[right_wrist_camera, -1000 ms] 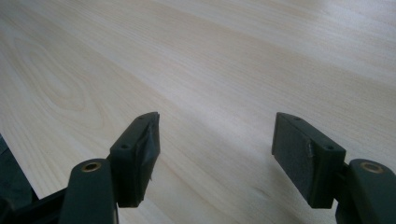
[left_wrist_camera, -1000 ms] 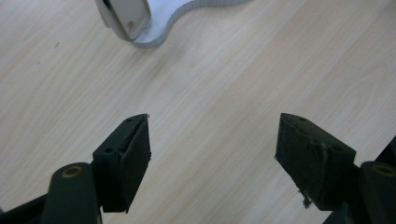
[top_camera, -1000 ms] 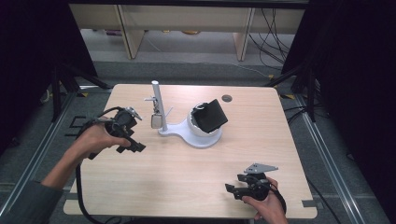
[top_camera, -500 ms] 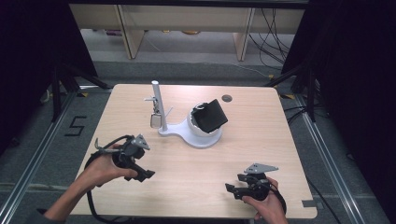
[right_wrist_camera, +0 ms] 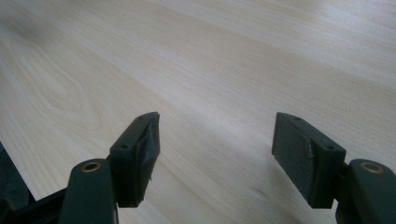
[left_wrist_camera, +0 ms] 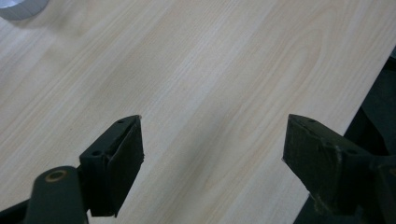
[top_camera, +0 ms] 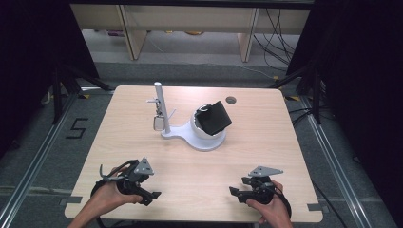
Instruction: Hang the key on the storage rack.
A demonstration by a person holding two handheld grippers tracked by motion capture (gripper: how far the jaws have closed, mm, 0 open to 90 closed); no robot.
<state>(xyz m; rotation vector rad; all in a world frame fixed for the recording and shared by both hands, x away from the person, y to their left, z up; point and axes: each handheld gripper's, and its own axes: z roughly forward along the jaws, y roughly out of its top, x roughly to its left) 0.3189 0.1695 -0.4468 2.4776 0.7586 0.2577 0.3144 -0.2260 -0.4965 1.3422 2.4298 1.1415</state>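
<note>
Here, white bowl [top_camera: 207,135] holding black block [top_camera: 216,117]

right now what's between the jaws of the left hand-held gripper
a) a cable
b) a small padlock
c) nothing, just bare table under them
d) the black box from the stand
c: the left hand-held gripper has its jaws wide apart over bare wooden table, with nothing between them.

The table [top_camera: 266,123] has a light wood-grain top with rounded corners and a round cable hole [top_camera: 231,100] near its far edge. It stands on a grey floor [top_camera: 43,142]. Metal rails [top_camera: 332,152] run along both sides. Behind it stand pale shelf units [top_camera: 190,19] with cables [top_camera: 275,28] hanging. Dark curtains [top_camera: 361,71] enclose both sides. A "5" floor marking [top_camera: 77,128] lies left.
</note>
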